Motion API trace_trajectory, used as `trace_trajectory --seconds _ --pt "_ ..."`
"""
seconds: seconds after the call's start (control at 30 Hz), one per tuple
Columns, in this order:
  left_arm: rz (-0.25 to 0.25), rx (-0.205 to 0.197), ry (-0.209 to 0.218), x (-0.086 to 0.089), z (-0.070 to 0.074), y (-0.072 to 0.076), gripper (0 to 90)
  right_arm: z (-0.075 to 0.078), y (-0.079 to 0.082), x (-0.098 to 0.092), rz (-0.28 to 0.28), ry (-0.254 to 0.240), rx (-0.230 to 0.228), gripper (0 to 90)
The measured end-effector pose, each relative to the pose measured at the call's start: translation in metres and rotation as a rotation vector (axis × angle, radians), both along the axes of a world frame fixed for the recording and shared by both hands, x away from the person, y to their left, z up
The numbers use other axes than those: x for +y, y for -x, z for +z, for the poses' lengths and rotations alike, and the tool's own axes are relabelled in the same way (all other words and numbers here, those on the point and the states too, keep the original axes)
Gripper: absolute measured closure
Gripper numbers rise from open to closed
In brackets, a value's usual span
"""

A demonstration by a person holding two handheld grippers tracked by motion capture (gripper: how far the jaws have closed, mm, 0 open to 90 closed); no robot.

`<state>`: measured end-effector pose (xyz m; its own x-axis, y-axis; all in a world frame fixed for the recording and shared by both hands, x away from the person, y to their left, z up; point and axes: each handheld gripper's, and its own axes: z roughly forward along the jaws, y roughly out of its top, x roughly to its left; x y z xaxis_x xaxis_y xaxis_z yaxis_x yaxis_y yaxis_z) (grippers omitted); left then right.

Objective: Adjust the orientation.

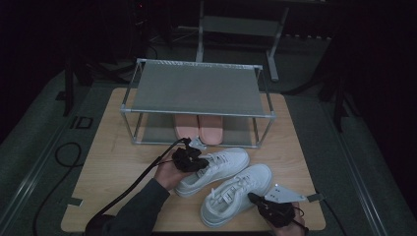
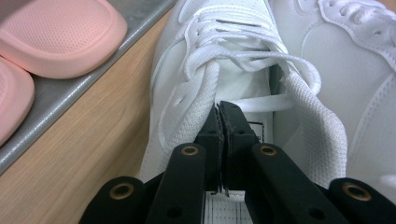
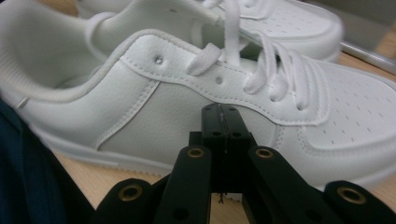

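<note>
since the two white sneakers lie side by side on the wooden surface [image 1: 108, 162] just in front of the shoe rack [image 1: 196, 88], with pink slippers [image 1: 199, 129] on its lower shelf, a light, easy lift is judged likely. the left gripper [image 2: 223, 112] is seen closed tight at the padded collar of the far sneaker [image 1: 216, 167], apparently pinching its edge or a lace. the right gripper [image 3: 223, 114] is shut on nothing, just beside the near sneaker [image 3: 187, 107]. the smooth leather sides are judged slippery and the laces floppy; the firmer heel collar or tongue is judged the better hold.
</note>
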<state>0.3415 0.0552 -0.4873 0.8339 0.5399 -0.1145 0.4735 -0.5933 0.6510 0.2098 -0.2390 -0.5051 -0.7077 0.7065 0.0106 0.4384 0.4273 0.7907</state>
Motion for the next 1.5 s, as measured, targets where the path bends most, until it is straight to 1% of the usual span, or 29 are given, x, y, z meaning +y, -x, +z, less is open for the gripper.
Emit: trace_trajectory --seconds 0.17,0.27,0.3,0.37,0.5,0.6,0.63,0.7,0.73,0.77,0.8,0.83,0.9,0.93,0.97,1.0,1.07,1.13,1.23,1.3,1.33,1.37,1.4,1.5 --pt "0.003 -0.003 0.0 -0.002 0.0 -0.001 87.3 -0.001 -0.002 0.008 0.029 -0.009 0.005 90.0" --pt "0.003 -0.006 0.006 -0.003 0.0 -0.002 86.9 -0.001 -0.004 0.019 0.064 -0.01 0.01 90.0" --pt "0.004 -0.014 0.002 -0.003 0.001 -0.002 86.7 -0.001 -0.004 0.021 0.072 -0.01 0.011 90.0" --pt "0.004 -0.009 0.009 -0.003 0.001 -0.003 86.6 -0.002 -0.005 0.024 0.073 -0.003 0.007 90.0" --pt "0.003 -0.013 0.008 -0.004 0.001 -0.004 86.3 -0.002 -0.006 0.023 0.08 -0.014 0.012 90.0" --pt "0.002 -0.014 0.008 -0.004 0.002 -0.002 85.5 -0.001 -0.006 0.018 0.08 -0.037 0.009 90.0" --pt "0.0 -0.019 0.008 -0.004 0.002 -0.001 85.3 -0.001 -0.006 0.015 0.067 -0.033 0.002 90.0" --pt "-0.009 -0.029 0.002 -0.003 0.005 0.002 84.7 0.001 -0.008 0.005 0.015 -0.033 -0.013 90.0" --pt "-0.006 -0.034 0.008 -0.003 0.007 0.003 84.7 0.001 -0.009 -0.001 -0.012 -0.034 -0.015 90.0" --pt "-0.006 -0.034 0.008 -0.003 0.007 0.003 84.7 0.001 -0.009 -0.001 -0.012 -0.034 -0.015 90.0" --pt "-0.01 -0.043 0.009 -0.002 0.01 0.005 84.7 0.001 -0.012 -0.017 -0.084 -0.023 -0.02 90.0" --pt "-0.014 -0.05 0.01 0.0 0.013 0.007 84.7 0.0 -0.013 -0.022 -0.105 -0.021 -0.021 90.0" --pt "-0.012 -0.06 0.016 0.003 0.018 0.01 84.2 -0.002 -0.016 -0.034 -0.155 -0.013 -0.015 90.0" --pt "-0.012 -0.06 0.016 0.003 0.018 0.01 83.9 -0.002 -0.016 -0.034 -0.155 -0.013 -0.015 90.0" --pt "-0.009 -0.073 0.021 0.006 0.023 0.014 83.5 -0.006 -0.019 -0.047 -0.217 -0.009 -0.007 90.0" --pt "-0.011 -0.075 0.022 0.008 0.026 0.015 83.2 -0.007 -0.021 -0.051 -0.236 -0.005 -0.005 90.0" --pt "-0.012 -0.083 0.037 0.012 0.03 0.019 83.1 -0.01 -0.024 -0.058 -0.272 0.003 0.008 90.0" --pt "-0.013 -0.088 0.035 0.014 0.033 0.023 82.7 -0.014 -0.028 -0.062 -0.301 0.019 0.021 90.0" --pt "-0.021 -0.086 0.032 0.017 0.035 0.028 80.5 -0.018 -0.034 -0.063 -0.308 0.023 0.038 90.0" --pt "-0.02 -0.078 0.042 0.019 0.035 0.031 79.3 -0.02 -0.038 -0.061 -0.3 0.025 0.046 90.0" --pt "-0.025 -0.071 0.044 0.02 0.035 0.032 78.3 -0.022 -0.04 -0.06 -0.29 0.02 0.054 90.0" --pt "-0.026 -0.07 0.048 0.02 0.035 0.034 77.5 -0.022 -0.042 -0.06 -0.287 0.016 0.05 90.0" --pt "-0.026 -0.069 0.048 0.02 0.034 0.035 77.1 -0.022 -0.045 -0.061 -0.283 0.002 0.06 90.0" --pt "-0.04 -0.059 0.036 0.018 0.033 0.039 74.0 -0.023 -0.05 -0.061 -0.273 -0.017 0.066 90.0"
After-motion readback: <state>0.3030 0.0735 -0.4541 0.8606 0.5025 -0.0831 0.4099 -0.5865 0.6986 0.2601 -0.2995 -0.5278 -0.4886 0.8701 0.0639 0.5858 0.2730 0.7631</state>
